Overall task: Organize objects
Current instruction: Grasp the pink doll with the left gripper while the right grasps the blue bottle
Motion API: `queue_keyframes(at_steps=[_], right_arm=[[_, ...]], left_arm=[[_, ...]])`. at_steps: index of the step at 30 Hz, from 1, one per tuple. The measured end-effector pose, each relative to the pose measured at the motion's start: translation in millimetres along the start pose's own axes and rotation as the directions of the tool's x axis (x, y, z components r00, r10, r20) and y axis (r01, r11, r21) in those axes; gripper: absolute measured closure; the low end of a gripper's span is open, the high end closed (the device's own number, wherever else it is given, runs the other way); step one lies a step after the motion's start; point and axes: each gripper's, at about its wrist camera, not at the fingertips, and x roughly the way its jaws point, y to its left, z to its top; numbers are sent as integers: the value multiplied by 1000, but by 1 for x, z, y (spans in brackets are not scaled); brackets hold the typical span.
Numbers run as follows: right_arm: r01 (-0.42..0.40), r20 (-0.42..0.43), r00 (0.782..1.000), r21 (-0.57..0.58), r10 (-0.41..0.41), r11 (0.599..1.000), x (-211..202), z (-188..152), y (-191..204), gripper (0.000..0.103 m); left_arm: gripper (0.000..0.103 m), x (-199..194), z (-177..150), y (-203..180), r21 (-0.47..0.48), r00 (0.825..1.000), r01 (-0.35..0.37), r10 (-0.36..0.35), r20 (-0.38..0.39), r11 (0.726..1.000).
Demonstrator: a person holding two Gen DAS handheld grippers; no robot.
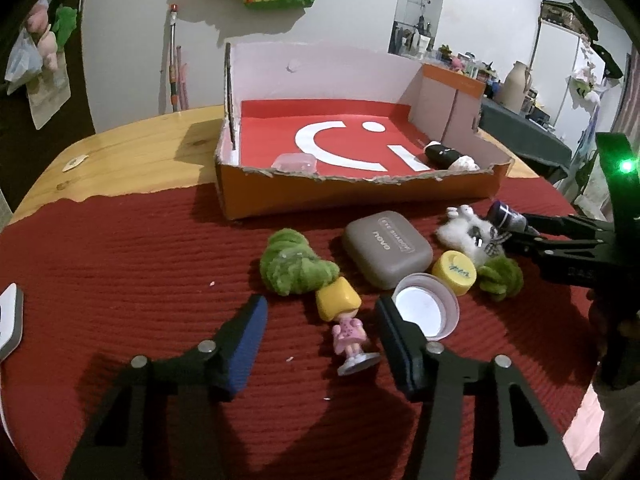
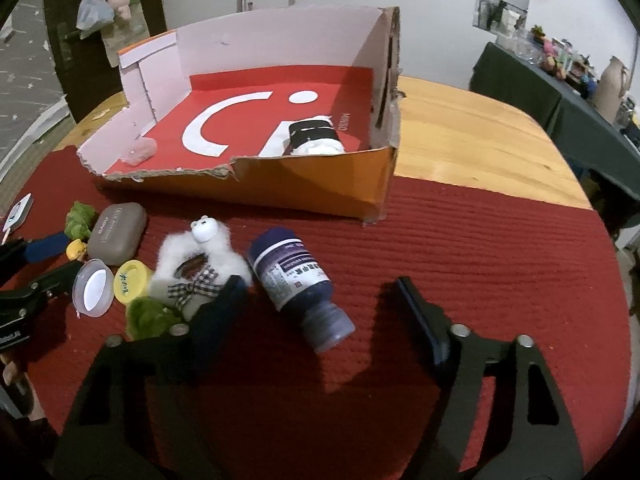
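While both of my grippers hover low over a red woven mat (image 1: 120,248) on a wooden table (image 1: 132,140), small objects lie scattered between them. Farthest left, my left gripper (image 1: 320,340) has its fingers spread wide, empty, with a little yellow-haired doll (image 1: 346,322) in a pink dress lying on the mat in the gap between them. Just beyond the doll sits a fuzzy green toy (image 1: 294,268). Beside the right fingertip lies a clear lid (image 1: 426,312), open side up. Behind it rests a grey eyeshadow case (image 1: 386,254), and to its right a yellow cap (image 1: 454,272) touching a second, smaller green fuzzy toy (image 1: 500,278). Next comes a white fluffy animal toy (image 2: 200,256) with a checked bow, lying on its side. To its right a dark blue bottle (image 2: 298,282) lies tipped over, cap toward me. My right gripper (image 2: 320,312) also has its fingers wide apart and empty, and the bottle's cap end lies between them. Behind everything stands a torn orange cardboard box (image 2: 320,184) with a red floor; inside it are a small clear container (image 2: 138,152) at the left and, at the right, what looks like a black-and-white rolled item (image 2: 316,138), though it is too blurred to name surely.
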Motion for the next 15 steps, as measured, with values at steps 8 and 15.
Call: queue_keyframes(at_steps=[8,15], right_arm=[[-19,6,1000,-32,19,999,4,6,1,46],[-44,14,999,-46,45,998,2,5,5,76]], left_arm=[[60,2,1,-4,8,1000,13,-13,3,1000],[81,2,1,-4,12,1000,27,-27,9,1000]])
